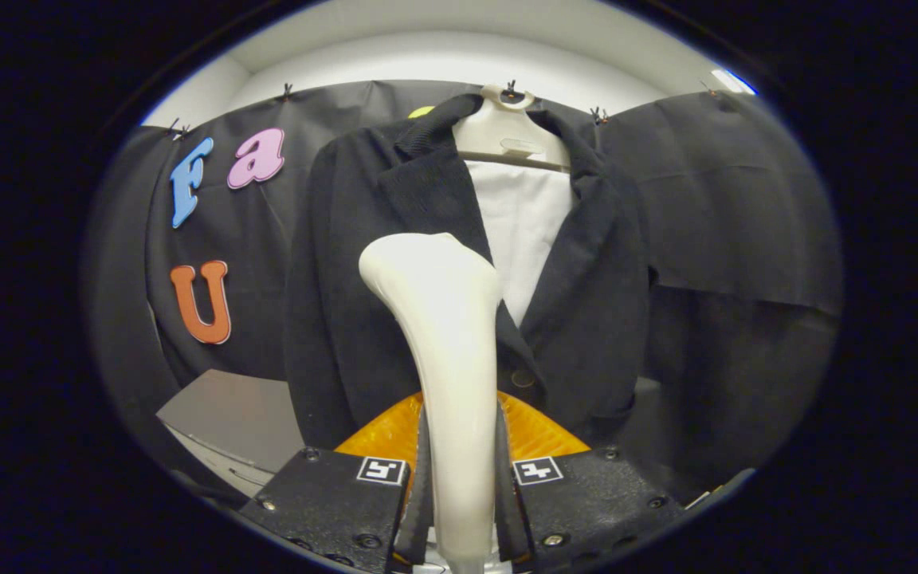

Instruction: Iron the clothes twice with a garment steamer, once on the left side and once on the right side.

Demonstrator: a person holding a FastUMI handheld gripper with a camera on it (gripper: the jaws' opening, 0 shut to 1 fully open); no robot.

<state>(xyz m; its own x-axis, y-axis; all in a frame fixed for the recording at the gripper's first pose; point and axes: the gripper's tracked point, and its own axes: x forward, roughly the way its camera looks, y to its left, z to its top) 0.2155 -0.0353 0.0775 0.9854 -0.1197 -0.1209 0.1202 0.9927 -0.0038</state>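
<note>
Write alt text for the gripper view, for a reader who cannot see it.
The claw is shut on the handle of a white garment steamer, whose head rises just ahead of the fingers toward a dark jacket. The jacket hangs on a cream hanger over a white shirt.

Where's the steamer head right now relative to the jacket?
In the gripper view, the steamer is clamped between the gripper fingers, its head raised before the jacket, left of the white lining.

Recording booth, black cloth wall [714,199], jacket [586,319] on hanger [507,131]
</note>
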